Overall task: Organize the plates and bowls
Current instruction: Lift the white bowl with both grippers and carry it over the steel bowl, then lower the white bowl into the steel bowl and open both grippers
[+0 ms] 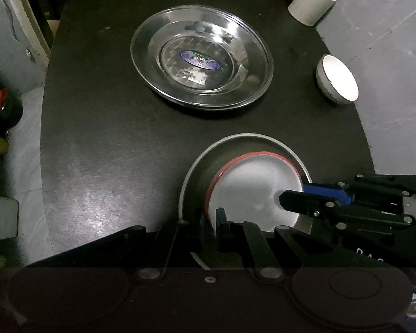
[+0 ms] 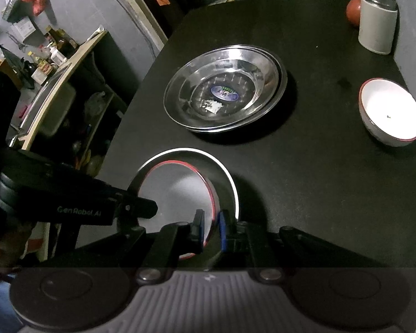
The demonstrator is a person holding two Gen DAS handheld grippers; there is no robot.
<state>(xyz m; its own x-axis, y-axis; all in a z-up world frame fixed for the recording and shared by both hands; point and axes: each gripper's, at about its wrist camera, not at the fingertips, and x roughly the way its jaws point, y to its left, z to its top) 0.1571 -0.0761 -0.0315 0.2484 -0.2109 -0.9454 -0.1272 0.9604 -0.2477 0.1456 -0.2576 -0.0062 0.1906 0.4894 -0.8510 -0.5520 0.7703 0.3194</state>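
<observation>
Both tools, left and right, narrow on the red-rimmed bowl in the steel bowl. Plates lie straight beyond; second bowl nearer right tool.

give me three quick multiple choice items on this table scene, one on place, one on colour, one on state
1. Where does the loose white bowl stand from the steel plates, in the right wrist view?
A. right
B. left
C. on top

2. What colour is the rim of the small plate held by both tongs?
A. green
B. red
C. yellow

3. How are the left tongs?
A. wide open over bare table
C. shut on the small plate's rim
B. out of sight

Answers: 1 A, the bowl sits near the table's right edge; 2 B, a red line rings the white plate; 3 C, their fingers pinch the rim, as the right tongs do on the other side.
</observation>
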